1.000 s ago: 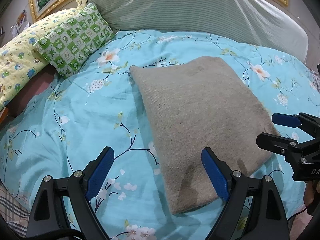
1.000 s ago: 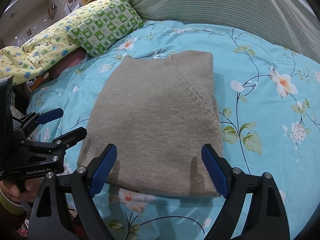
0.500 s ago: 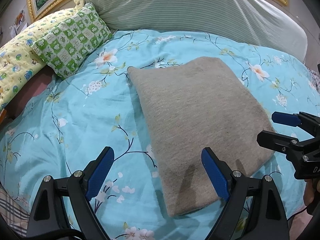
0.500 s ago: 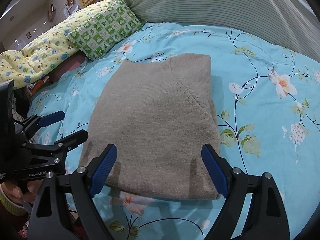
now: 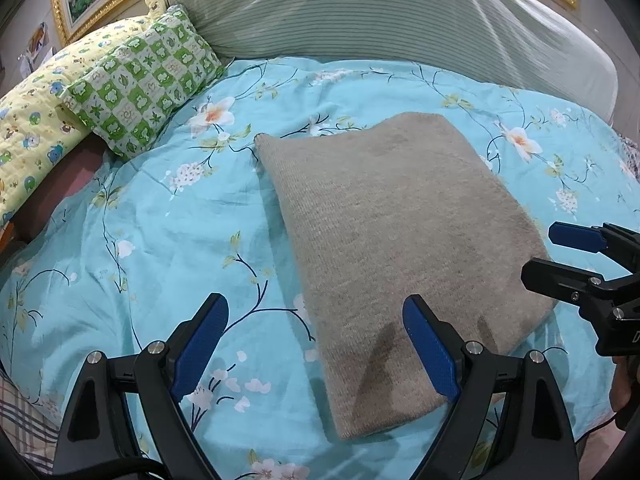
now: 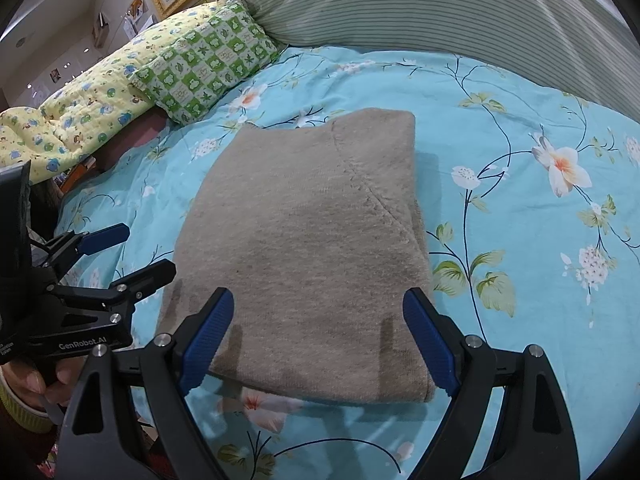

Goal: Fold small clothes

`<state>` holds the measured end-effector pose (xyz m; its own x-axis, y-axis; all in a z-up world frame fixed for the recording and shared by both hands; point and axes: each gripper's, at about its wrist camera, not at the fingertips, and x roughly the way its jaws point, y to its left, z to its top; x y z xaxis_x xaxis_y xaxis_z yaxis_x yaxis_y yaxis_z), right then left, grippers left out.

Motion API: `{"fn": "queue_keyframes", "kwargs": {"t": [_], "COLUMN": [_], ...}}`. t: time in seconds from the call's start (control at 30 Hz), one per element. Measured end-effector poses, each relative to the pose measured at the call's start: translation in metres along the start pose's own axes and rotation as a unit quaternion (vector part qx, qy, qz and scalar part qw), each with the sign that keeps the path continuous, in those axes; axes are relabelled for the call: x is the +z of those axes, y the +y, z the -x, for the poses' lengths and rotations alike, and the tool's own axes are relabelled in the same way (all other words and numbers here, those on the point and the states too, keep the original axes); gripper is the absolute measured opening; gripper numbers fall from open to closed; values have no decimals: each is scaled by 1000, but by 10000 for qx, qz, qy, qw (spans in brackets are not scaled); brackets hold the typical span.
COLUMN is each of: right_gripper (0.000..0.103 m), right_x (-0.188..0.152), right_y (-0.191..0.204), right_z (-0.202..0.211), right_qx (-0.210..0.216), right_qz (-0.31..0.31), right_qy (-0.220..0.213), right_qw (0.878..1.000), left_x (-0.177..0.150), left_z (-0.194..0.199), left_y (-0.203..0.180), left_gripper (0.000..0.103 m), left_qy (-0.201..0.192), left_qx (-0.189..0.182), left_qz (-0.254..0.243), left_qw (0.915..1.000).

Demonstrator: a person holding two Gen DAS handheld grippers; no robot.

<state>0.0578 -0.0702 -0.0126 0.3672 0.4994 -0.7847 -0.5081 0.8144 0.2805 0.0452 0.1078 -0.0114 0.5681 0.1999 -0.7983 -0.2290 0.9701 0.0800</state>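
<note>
Sweater (image 5: 400, 248) unmoved; left gripper (image 5: 316, 344) still open.

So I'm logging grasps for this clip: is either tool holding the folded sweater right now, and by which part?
Nothing is held. The left tool and right tool are both open above the folded sweater, which lies flat on the bedspread.

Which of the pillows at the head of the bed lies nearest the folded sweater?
The green-and-white checked pillow: its corner lies closest to the beige folded sweater, nearer than the yellow cartoon-print pillow and the striped bolster.
</note>
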Motion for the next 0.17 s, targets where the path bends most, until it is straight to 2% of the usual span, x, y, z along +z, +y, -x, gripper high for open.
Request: {"fn": "queue_keyframes", "kwargs": {"t": [0.17], "right_gripper": [87], "right_x": [2], "right_y": [-2], "right_z": [-2], "right_qx": [6], "right_qz": [-21], "right_qy": [-9], "right_qw": [10000], "left_x": [2], "left_z": [0], "left_y": [0], "left_gripper": [89], "left_qy": [-27], "left_qx": [-12], "left_qz": [-8], "left_qw": [10000]}}
